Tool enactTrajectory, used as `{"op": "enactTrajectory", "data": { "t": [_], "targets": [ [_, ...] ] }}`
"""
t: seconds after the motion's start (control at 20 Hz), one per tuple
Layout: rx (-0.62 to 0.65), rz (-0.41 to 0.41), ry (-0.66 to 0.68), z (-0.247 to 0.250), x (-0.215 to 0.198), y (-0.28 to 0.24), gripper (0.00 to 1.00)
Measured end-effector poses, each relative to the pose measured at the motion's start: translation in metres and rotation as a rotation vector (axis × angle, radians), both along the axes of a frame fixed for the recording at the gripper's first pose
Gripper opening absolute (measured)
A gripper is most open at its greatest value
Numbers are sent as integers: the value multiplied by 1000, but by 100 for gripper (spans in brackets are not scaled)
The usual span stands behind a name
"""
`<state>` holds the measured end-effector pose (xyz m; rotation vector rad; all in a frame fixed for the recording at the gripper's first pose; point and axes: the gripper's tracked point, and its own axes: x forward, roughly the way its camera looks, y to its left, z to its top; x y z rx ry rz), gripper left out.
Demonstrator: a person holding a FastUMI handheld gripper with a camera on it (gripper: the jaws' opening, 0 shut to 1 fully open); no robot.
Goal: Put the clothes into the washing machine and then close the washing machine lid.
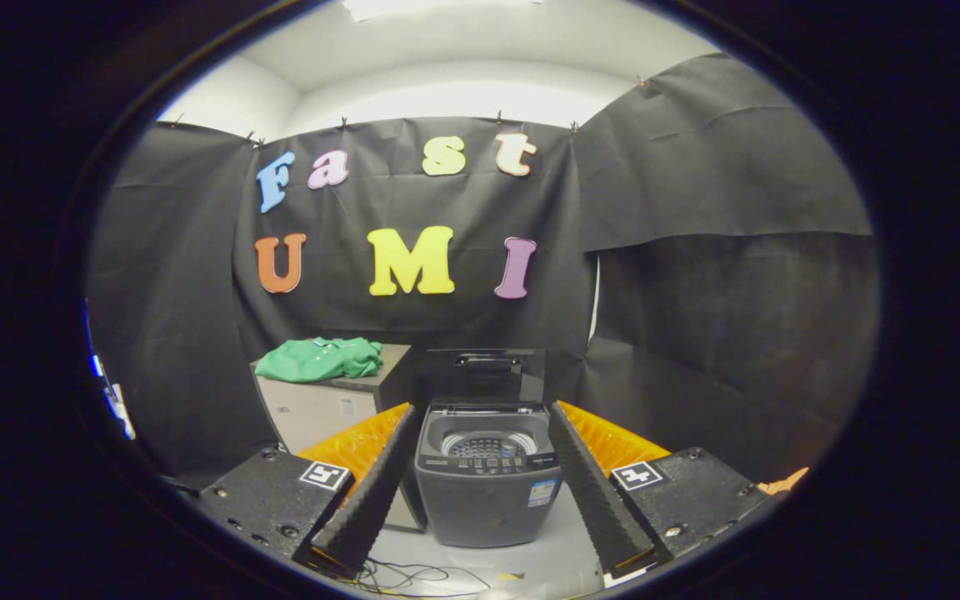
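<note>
- Washing machine [488, 479]: stands on the pale floor [547, 558], seen between the fingers and beyond their tips.
- Gripper [484, 554]: fingers spread wide apart, holding nothing.
- Cables [413, 575]: loose on the floor, nearer than the machine.
- Lid [486, 377]: raised upright behind the machine's open drum [487, 444].
- Clothes [319, 359]: a green heap on a box [326, 404], just left of the machine and slightly behind it.

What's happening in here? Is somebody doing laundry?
Yes, it is just starting. A person holds a gripper with its fingers open and nothing between them, pointed at a small washing machine just ahead. The machine's lid stands up, so the drum is open. The green clothes lie in a heap on a box beside the machine, not yet picked up. Nothing has gone in that I can see.
</note>
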<state>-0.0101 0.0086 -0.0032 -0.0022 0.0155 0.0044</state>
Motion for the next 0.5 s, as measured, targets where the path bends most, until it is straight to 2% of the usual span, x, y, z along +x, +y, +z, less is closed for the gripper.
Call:
{"op": "enactTrajectory", "data": {
  "t": [0.5],
  "targets": [
    [11, -8, -13, 22, 15, 17, 99]
  ]
}}
